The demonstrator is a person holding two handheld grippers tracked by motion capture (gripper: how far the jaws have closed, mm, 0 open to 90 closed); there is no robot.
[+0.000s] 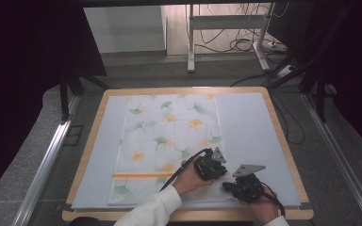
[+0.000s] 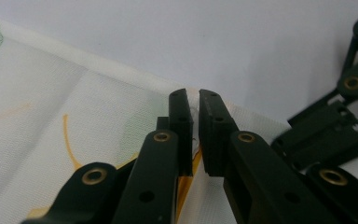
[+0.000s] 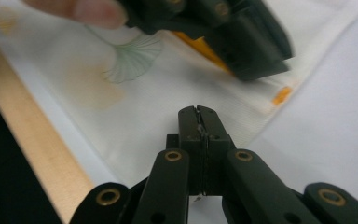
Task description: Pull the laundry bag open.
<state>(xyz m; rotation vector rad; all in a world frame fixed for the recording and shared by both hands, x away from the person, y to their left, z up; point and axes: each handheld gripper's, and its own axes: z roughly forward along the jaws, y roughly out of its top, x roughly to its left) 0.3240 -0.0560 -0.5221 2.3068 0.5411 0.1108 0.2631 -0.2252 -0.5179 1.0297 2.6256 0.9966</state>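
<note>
White sleeve [image 1: 153, 207]; black tongs [image 2: 196, 135], brass rivets, black cable, grey three-cornered top plate [image 1: 248, 169].

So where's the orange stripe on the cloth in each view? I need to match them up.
High view: the orange stripe crosses the cloth near its front edge, left of the left gripper.
Left gripper view: a short piece low between the jaws.
Right gripper view: upper centre, under the left gripper.
Shared landmark: the left gripper.
</note>
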